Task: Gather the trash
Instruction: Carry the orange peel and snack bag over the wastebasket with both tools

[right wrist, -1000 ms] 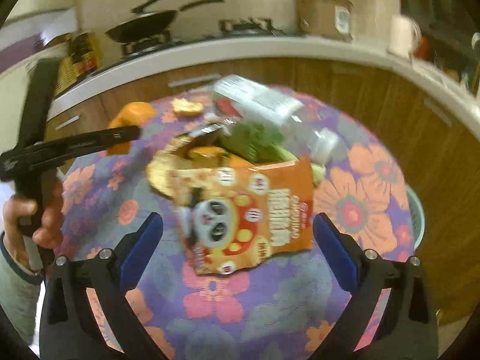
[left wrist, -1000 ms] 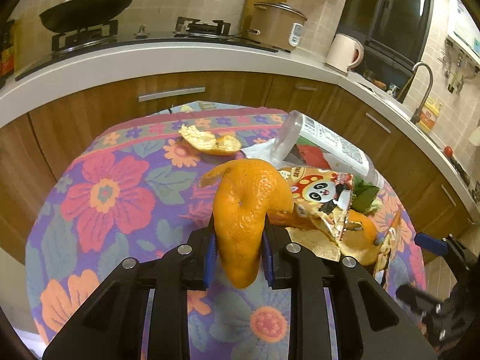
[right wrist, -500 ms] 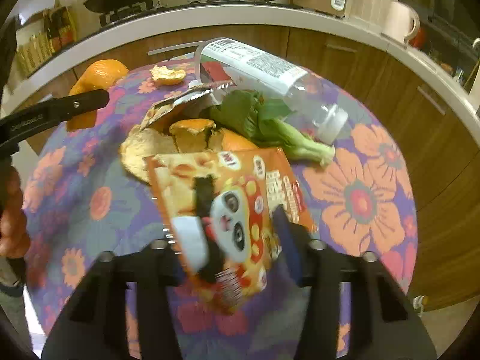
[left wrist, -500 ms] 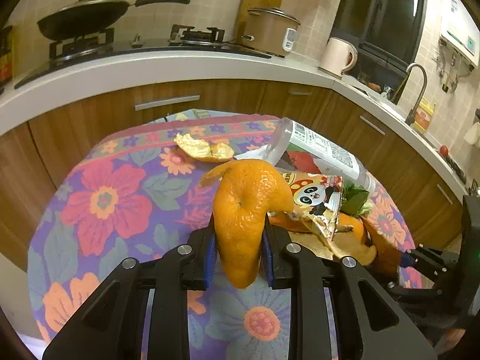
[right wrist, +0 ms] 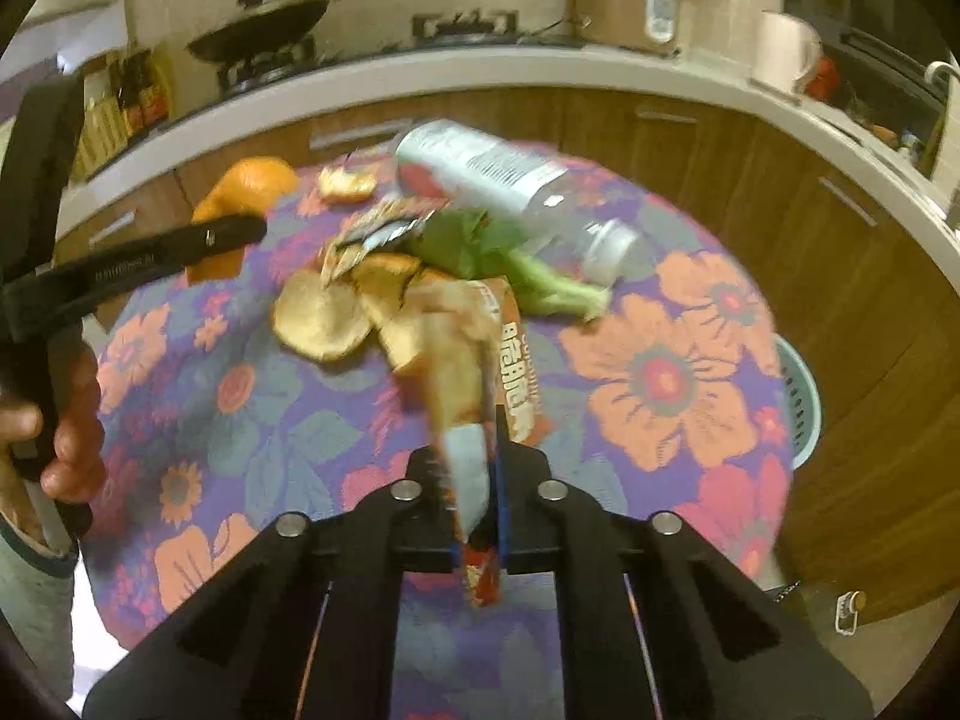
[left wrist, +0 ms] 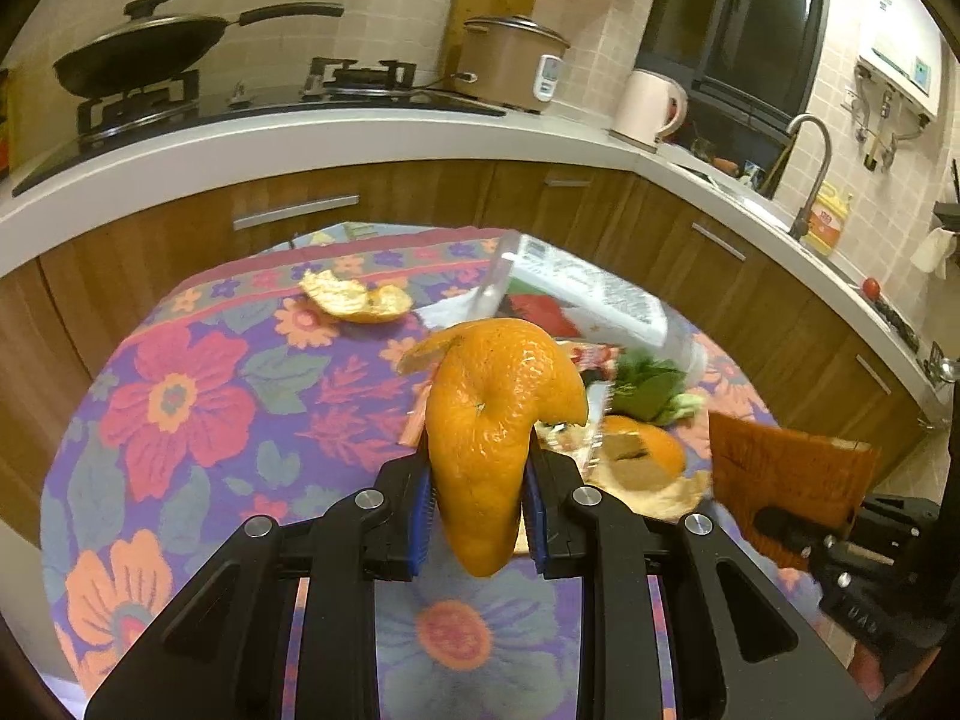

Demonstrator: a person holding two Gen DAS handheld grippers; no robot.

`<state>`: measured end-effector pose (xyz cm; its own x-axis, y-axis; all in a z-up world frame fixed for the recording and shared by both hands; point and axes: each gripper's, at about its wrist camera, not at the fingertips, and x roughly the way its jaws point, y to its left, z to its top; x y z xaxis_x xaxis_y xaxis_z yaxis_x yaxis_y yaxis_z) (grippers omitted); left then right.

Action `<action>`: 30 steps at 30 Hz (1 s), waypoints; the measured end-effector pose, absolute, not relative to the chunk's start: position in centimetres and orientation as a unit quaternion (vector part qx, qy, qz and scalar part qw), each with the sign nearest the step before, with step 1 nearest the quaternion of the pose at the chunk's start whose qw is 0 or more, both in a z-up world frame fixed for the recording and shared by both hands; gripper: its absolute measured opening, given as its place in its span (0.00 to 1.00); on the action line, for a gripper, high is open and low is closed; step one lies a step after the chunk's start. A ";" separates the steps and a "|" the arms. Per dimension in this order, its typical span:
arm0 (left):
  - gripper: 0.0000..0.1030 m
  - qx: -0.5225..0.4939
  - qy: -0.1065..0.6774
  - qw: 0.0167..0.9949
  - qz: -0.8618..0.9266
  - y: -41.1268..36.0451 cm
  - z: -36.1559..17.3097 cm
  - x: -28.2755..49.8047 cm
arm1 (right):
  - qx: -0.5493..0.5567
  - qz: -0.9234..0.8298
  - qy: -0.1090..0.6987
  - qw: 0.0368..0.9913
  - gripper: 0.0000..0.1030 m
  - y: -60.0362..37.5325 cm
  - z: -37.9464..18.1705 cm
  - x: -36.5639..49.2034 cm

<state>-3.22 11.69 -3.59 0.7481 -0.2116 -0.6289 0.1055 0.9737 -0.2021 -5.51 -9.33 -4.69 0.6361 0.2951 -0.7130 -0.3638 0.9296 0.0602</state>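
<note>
left gripper (left wrist: 477, 522): clamped on orange peel (left wrist: 495, 420), curled, glossy
right gripper (right wrist: 477, 516): just closed, pinching snack wrapper (right wrist: 504, 372), orange, crumpled

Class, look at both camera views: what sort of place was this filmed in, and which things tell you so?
Most likely a home kitchen: a gas stove carrying a frying pan, a rice cooker on the counter, and a sink tap.

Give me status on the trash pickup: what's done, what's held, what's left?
Nothing visibly binned yet. In hand: left gripper clamps an orange peel; right gripper has just closed on the snack wrapper. Left on the table: plastic bottle, greens, more peels.
</note>
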 end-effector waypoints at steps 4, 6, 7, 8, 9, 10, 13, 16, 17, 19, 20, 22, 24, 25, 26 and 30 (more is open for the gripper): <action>0.22 -0.071 0.337 0.933 -0.099 10.1 -2.9 -3.2 | -0.035 0.172 0.360 0.917 0.00 -10.8 -3.2 -5.9; 0.22 -0.070 0.332 0.935 -0.106 9.1 -2.5 -3.2 | -0.032 0.168 0.350 0.921 0.00 -11.7 -2.6 -5.9; 0.22 -0.069 0.330 0.935 -0.110 8.4 -2.2 -3.1 | -0.031 0.166 0.345 0.923 0.00 -12.2 -2.3 -5.9; 0.22 -0.067 0.329 0.935 -0.114 7.7 -2.0 -3.0 | -0.032 0.163 0.342 0.925 0.00 -12.6 -2.2 -5.7; 0.22 -0.066 0.327 0.935 -0.117 6.9 -1.9 -2.9 | -0.033 0.159 0.339 0.927 0.00 -13.2 -2.0 -5.5; 0.22 -0.065 0.326 0.936 -0.120 6.2 -1.7 -2.7 | -0.033 0.154 0.334 0.929 0.00 -14.0 -1.7 -5.3; 0.22 -0.062 0.324 0.935 -0.131 3.4 -1.3 -2.0 | -0.031 0.143 0.326 0.934 0.00 -16.0 -1.3 -4.5; 0.22 -0.060 0.325 0.933 -0.141 0.6 -1.2 -1.0 | -0.026 0.128 0.319 0.939 0.00 -18.8 -1.1 -3.5; 0.22 -0.061 0.325 0.933 -0.143 -0.4 -1.1 -0.7 | -0.024 0.122 0.320 0.939 0.00 -20.2 -1.2 -2.8; 0.22 -0.066 0.325 0.931 -0.150 -2.9 -1.1 0.3 | -0.021 0.113 0.320 0.940 0.00 -21.9 -1.3 -2.0; 0.22 -0.068 0.326 0.931 -0.152 -3.6 -1.1 0.6 | -0.017 0.109 0.322 0.940 0.00 -23.2 -1.4 -1.3; 0.22 -0.072 0.326 0.930 -0.154 -5.8 -1.2 1.6 | -0.013 0.105 0.323 0.940 0.00 -25.0 -1.6 -0.2; 0.22 -0.078 0.329 0.928 -0.155 -8.0 -1.4 2.8 | -0.007 0.096 0.327 0.940 0.00 -27.1 -2.1 1.2; 0.22 -0.080 0.330 0.927 -0.156 -8.7 -1.5 3.2 | -0.001 0.093 0.330 0.939 0.00 -28.3 -2.5 2.2; 0.22 -0.082 0.332 0.927 -0.154 -9.8 -1.6 3.7 | 0.005 0.091 0.332 0.939 0.00 -29.2 -2.8 2.8; 0.22 -0.098 0.339 0.924 -0.147 -13.6 -2.1 6.0 | 0.025 0.085 0.347 0.934 0.00 -32.7 -4.5 6.0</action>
<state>5.97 -13.65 -2.10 0.7271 -0.3390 -0.5970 0.2062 0.9373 -0.2811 6.03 -32.73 -4.48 0.7445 0.1758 -0.6440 -0.1408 0.9844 0.1059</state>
